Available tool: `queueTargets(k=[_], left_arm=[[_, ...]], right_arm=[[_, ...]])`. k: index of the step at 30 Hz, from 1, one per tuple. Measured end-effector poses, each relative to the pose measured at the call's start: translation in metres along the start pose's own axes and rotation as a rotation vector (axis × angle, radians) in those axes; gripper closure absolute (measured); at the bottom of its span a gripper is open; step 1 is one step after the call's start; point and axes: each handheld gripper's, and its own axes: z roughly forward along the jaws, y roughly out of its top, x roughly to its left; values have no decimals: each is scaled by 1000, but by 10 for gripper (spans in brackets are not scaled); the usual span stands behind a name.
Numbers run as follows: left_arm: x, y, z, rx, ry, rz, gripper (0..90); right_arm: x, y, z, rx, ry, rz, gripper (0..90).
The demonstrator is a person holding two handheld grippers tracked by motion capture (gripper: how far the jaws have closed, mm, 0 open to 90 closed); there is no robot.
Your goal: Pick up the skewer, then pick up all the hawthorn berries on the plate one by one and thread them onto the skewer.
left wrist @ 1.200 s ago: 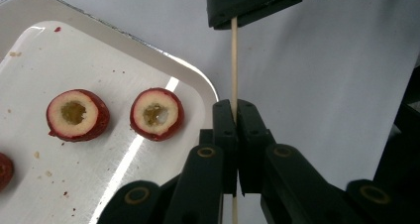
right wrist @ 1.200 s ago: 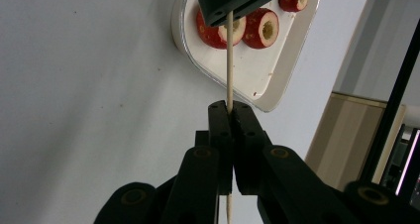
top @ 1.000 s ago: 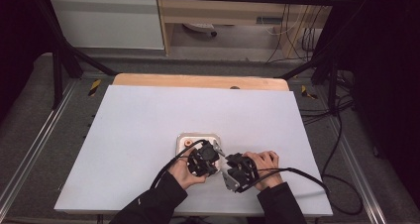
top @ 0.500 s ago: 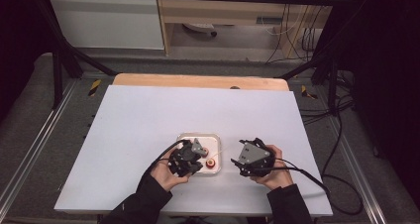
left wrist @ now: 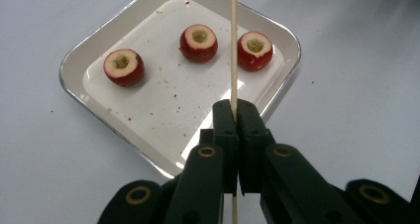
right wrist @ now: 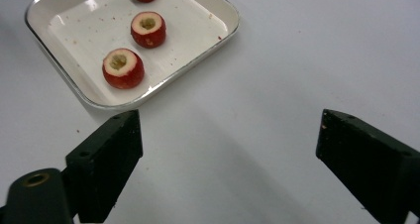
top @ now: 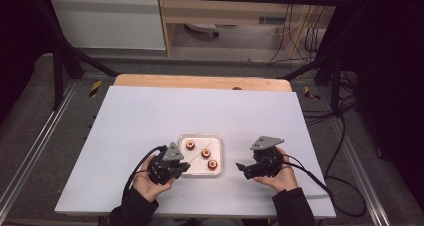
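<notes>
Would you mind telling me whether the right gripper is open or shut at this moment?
Open. The right gripper has just been opening; its fingers stand wide apart above bare table, with nothing between them.

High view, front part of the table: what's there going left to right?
left gripper shut on a thin wooden skewer → white tray with three cored red fruits → right gripper, jaws just opened, nothing between them.
</notes>
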Motion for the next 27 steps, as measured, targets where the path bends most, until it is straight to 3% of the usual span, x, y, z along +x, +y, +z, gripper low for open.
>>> queueTargets(k=[4,8,17,22,27], left_arm=[[3,-10,-3,-34,6,-19,885],[7,-16,-7,-59,16,-33,884],[11,-25,-13,-92,7,-60,885],[12,-28,-16,-104,13,-68,884],[15,-32,-19,-118,17,-85,884]], right_arm=[[0,4,0,3,33,51,66],[2,11,2,42,37,63,40],[15,34,10,59,80,55,21],[24,46,20,97,75,16,18],[30,56,29,113,83,15,29]])
